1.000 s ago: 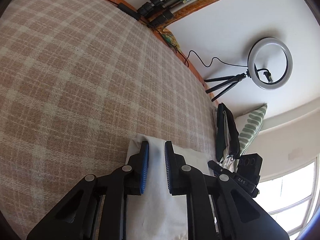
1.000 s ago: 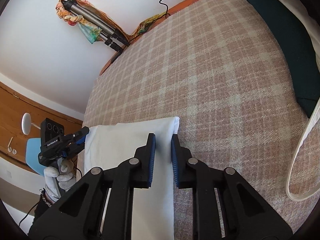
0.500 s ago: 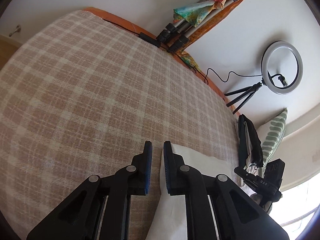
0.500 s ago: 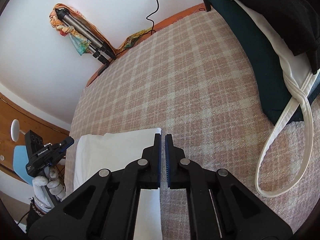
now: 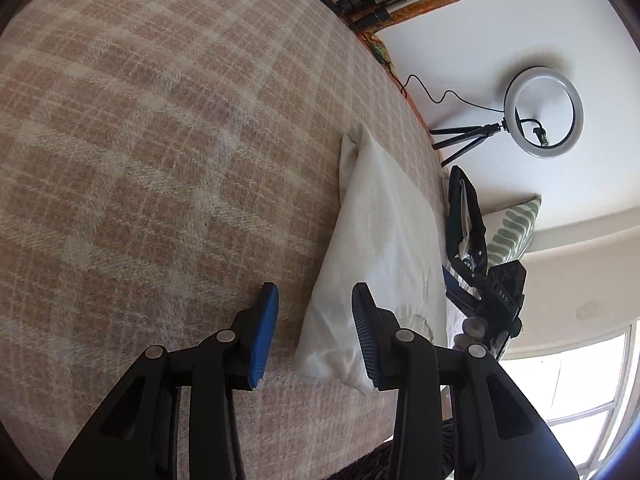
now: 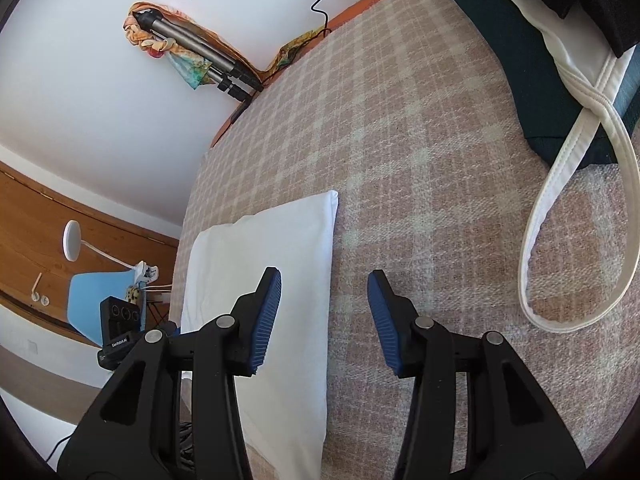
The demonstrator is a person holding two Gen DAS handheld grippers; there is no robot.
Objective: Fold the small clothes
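Observation:
A white folded cloth [image 5: 376, 248] lies flat on the plaid bed cover [image 5: 160, 140]. My left gripper [image 5: 314, 334] is open and empty, its jaws astride the cloth's near left corner. In the right wrist view the same white cloth [image 6: 264, 280] lies as a neat rectangle. My right gripper [image 6: 324, 320] is open and empty, straddling the cloth's right edge, with its left finger [image 6: 264, 320] over the cloth and the other over the cover. The other gripper shows at the cloth's far side in each view [image 5: 496, 300] [image 6: 120, 332].
A pile of dark and white clothes [image 6: 560, 40] with a white strap loop [image 6: 560, 240] lies at the right. A ring light on a tripod [image 5: 540, 112], a striped pillow [image 5: 512, 228] and folded tripods [image 6: 200, 56] stand by the wall. The bed's edge is near the cloth.
Both grippers were shut on the cloth's edge half a second ago; both have opened and let go. The cloth now lies flat, folded, on the bed.

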